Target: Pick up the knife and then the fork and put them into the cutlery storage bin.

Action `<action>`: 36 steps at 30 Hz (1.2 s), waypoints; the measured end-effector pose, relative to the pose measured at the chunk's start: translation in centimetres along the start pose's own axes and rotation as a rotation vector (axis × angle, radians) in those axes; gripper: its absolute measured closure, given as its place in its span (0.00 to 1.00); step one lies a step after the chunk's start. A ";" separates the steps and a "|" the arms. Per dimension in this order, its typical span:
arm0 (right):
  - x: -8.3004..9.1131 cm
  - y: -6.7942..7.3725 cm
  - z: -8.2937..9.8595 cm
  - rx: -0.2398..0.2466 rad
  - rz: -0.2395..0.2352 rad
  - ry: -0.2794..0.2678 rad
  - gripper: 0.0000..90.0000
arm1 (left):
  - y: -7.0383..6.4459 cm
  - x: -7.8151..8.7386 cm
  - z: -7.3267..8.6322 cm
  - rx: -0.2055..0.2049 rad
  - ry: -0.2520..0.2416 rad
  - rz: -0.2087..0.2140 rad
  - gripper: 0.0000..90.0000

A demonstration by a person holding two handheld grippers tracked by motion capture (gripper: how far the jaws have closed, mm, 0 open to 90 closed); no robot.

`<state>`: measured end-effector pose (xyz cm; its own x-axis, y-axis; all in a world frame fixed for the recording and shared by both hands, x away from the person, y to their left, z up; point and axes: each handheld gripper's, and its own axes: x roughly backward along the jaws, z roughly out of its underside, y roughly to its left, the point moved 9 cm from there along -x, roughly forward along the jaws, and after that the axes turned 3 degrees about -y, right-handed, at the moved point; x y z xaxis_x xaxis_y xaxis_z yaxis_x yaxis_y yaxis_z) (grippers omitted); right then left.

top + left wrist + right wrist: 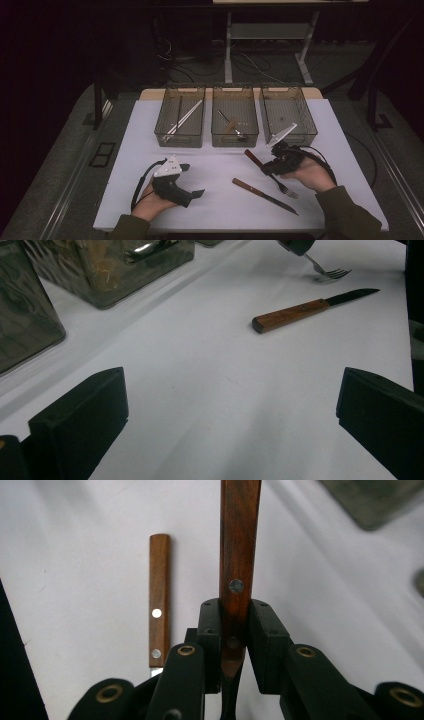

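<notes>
High view: my right gripper [272, 161] clamps the fork [287, 189]; knife [264, 195] remains unsorted; left gripper [192, 181] gapes empty.

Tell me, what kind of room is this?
Probably a lab or workshop set up for recording sorting practice, not a kitchen. A white-covered table holds three clear plastic bins, handheld black grippers with cables work on it, and desk legs and loose cables stand behind.
</notes>
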<state>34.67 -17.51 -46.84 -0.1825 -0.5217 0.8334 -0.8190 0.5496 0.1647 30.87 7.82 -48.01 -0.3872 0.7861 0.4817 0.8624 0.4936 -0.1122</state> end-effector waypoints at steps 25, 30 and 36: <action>3.5 -3.7 -0.5 -0.088 0.081 -0.287 0.85 | 0.5 0.2 0.4 0.013 0.011 -0.015 0.00; 4.3 -4.2 -0.7 -0.110 0.074 -0.332 0.85 | 0.6 0.2 0.4 0.018 0.007 -0.013 0.00; 5.5 -5.2 -1.1 -0.126 0.094 -0.370 0.85 | 0.8 0.2 0.5 0.030 0.003 -0.018 0.00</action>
<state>38.53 -22.54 -42.59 -0.4557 -0.6524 0.6055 -0.7207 0.6697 0.1791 31.29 8.51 -48.44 -0.4017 0.7760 0.4863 0.8450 0.5188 -0.1298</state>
